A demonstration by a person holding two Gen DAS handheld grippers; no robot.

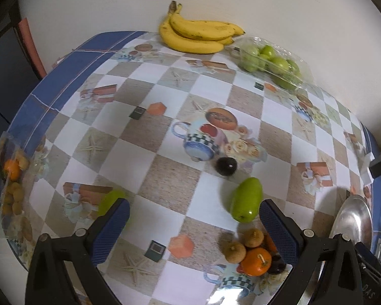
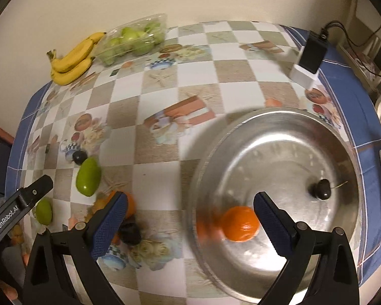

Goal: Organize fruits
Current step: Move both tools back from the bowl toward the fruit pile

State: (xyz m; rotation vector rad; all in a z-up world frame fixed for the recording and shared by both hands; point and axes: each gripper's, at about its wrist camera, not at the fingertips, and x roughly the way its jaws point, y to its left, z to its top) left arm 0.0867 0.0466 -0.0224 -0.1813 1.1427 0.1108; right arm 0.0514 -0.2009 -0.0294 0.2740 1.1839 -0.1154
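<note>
- Your right gripper hangs over the near rim of the steel tray, its blue pads spread wide and holding nothing.
- An orange lies loose inside the tray, just between those pads and blurred as if rolling; a dark plum sits deeper in the tray, toward its far side.
- Your left gripper is also spread and empty, poised over the loose fruit well left of the tray.
- Judged from this, you are mid-sort: two fruits are in the tray and the rest wait on the tablecloth.
- Left of the tray sit a green mango, a dark round fruit just beyond it, and a small pile of brown and orange fruits nearer you.
- Bananas and a clear pack of green fruit lie far from the tray, against the wall.
- Next, the left pads likely need to drop around the mango along its narrow width before closing; it looks smooth and could squirt out.
</note>
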